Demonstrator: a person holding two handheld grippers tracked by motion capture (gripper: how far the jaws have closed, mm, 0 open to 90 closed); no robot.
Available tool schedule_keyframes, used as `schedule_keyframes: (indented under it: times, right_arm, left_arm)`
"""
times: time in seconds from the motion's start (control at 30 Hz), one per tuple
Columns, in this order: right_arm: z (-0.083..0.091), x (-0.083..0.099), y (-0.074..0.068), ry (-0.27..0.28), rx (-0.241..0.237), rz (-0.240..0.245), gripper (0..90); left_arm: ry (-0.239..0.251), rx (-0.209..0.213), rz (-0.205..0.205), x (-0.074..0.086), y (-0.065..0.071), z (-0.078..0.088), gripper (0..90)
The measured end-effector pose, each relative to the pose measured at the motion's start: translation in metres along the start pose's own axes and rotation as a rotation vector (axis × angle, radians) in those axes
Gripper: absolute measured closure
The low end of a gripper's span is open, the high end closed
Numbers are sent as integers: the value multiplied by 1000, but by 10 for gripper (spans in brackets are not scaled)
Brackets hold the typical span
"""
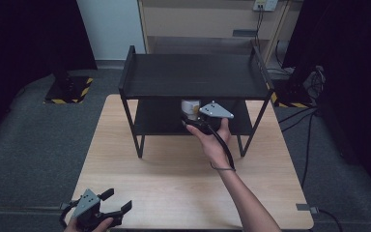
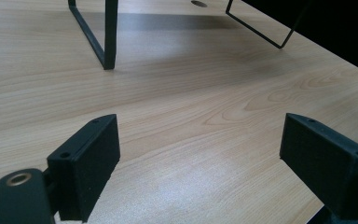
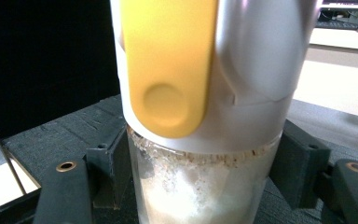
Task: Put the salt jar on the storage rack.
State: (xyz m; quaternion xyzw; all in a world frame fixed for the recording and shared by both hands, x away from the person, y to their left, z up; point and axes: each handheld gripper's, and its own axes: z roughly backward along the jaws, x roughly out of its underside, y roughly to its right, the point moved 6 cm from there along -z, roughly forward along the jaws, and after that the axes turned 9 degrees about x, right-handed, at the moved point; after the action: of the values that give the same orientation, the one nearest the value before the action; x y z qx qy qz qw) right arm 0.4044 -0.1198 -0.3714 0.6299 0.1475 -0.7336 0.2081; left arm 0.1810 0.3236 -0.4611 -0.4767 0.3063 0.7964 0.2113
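A clear jar (image 1: 190, 106) with a white lid and a yellow flip tab (image 3: 168, 70) stands upright on the lower shelf (image 1: 157, 119) of a black two-tier rack (image 1: 193, 76). It holds a whitish powder (image 3: 191, 196). My right gripper (image 1: 191, 117) reaches under the top shelf, and its jaws press against both sides of the jar (image 3: 205, 154). My left gripper (image 1: 117, 202) rests at the table's near left corner, open with nothing between its jaws, over bare wood (image 2: 200, 144).
The rack stands at the far middle of the wooden table (image 1: 174, 179); its thin legs (image 2: 107, 42) rise ahead of the left gripper. A cable (image 1: 224, 145) trails from the right gripper along the forearm. Dark floor and cables surround the table.
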Motion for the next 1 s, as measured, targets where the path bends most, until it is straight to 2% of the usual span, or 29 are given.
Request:
schedule_keyframes:
  times: [0.1,0.13,0.17,0.2,0.23,0.3,0.4,0.47,0.5,0.57,0.6,0.73,0.77,1.0]
  right_arm:
    - [0,2,0,12,0,-12,307]
    - [-1,4,1,24,2,-24,261]
    - [-1,4,1,24,2,-24,261]
    - [-1,6,2,42,6,-40,185]
    - [-1,7,1,43,15,-51,148]
    - [1,7,1,27,14,-65,136]
    - [8,9,3,10,1,-49,132]
    - [22,12,6,0,2,-43,128]
    - [22,12,6,0,2,-43,128]
    - [45,16,11,-20,0,-24,127]
    - [45,16,11,-20,0,-24,127]
    - [75,22,19,-60,1,-5,129]
    - [87,25,23,-77,2,-4,129]
    - [130,48,36,-155,28,0,129]
  left_arm:
    - [0,-1,0,0,0,0,112]
    - [-1,0,-1,0,0,0,112]
    - [-1,0,-1,0,0,0,112]
    - [0,1,-2,0,0,0,112]
    - [0,1,-2,0,0,1,112]
    - [2,0,-3,0,0,1,112]
    - [3,0,-2,0,0,2,112]
    - [4,0,-2,0,0,2,112]
    - [4,0,-2,0,0,2,112]
    - [3,2,-3,0,0,2,112]
    - [3,2,-3,1,1,2,112]
    - [1,1,-3,0,1,1,112]
    - [0,0,-3,0,2,1,112]
    - [-2,-8,-9,0,2,1,112]
